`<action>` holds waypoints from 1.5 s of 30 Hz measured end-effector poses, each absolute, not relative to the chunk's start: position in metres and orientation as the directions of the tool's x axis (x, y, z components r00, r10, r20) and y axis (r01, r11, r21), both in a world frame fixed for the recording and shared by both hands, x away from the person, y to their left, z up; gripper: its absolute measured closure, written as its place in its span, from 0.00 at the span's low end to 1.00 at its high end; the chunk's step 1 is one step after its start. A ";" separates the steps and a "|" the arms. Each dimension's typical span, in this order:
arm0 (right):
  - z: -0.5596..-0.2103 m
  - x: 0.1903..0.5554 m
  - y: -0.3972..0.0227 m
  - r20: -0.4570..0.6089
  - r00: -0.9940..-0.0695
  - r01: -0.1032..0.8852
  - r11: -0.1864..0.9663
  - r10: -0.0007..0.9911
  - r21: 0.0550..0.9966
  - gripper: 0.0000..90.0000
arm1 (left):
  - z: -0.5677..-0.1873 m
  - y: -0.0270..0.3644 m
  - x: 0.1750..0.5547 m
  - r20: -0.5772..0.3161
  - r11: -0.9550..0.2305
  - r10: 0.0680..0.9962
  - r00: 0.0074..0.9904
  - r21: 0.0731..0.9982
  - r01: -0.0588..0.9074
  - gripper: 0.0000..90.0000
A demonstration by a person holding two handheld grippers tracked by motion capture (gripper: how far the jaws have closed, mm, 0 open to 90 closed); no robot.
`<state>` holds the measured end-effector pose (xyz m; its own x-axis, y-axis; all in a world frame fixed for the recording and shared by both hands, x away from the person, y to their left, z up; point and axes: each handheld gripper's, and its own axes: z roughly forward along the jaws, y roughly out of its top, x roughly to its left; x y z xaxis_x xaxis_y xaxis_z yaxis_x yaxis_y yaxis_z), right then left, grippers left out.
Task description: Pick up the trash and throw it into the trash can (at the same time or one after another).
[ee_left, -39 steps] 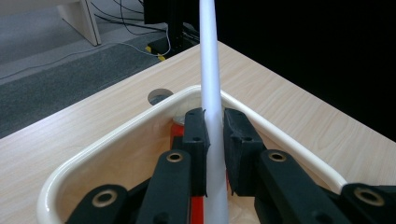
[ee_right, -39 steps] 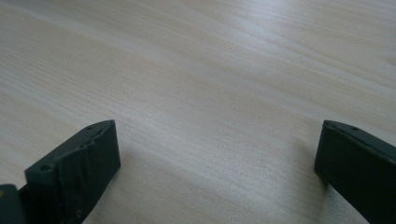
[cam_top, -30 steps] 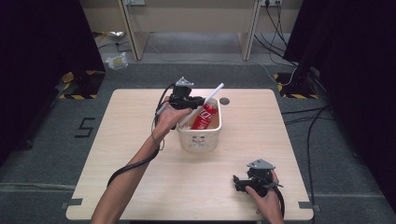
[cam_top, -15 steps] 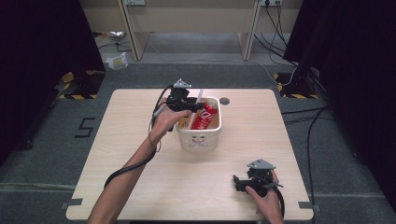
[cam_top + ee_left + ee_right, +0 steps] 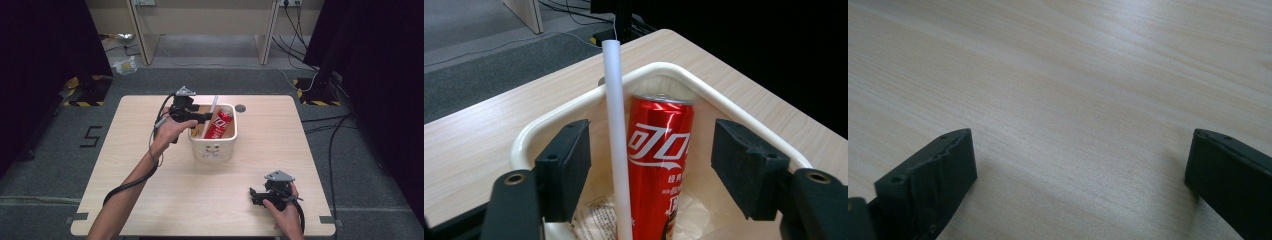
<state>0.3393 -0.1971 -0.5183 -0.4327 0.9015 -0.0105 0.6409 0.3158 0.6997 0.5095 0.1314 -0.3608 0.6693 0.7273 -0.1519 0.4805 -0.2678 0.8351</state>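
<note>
We see the left tongs [image 5: 207,118] held level over the near-left rim of the cream plastic tub [image 5: 214,151], which stands on the pale wooden worktop [image 5: 150,190]. Their jaws have just been opening and now stand spread. The long white plastic tube [image 5: 616,135] passes between the pads [image 5: 565,167] but touches neither, so we judge it released. It leans against the tub's far rim, upper end projecting above it, lower end down inside. Just beside the tube, a red aluminium drink can [image 5: 658,165] reclines on crumpled clear wrapping [image 5: 596,220], top toward the far wall. The right tongs [image 5: 256,195] rest low on the worktop near its front right corner, well apart from the tub, jaws spread over bare wood, apparently parked while the left hand works.
</note>
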 end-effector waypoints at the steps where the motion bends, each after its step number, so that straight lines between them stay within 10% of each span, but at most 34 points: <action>1: -0.518 0.339 -0.197 -0.011 -0.433 0.641 0.316 0.901 0.700 0.00 | -0.361 0.135 0.509 -0.152 -0.264 0.729 0.668 0.838 0.478 0.33; 45: -0.518 0.339 -0.197 -0.013 -0.433 0.641 0.319 0.901 0.698 0.00 | -0.378 0.225 0.465 -0.167 -0.181 0.773 0.612 0.867 0.465 0.20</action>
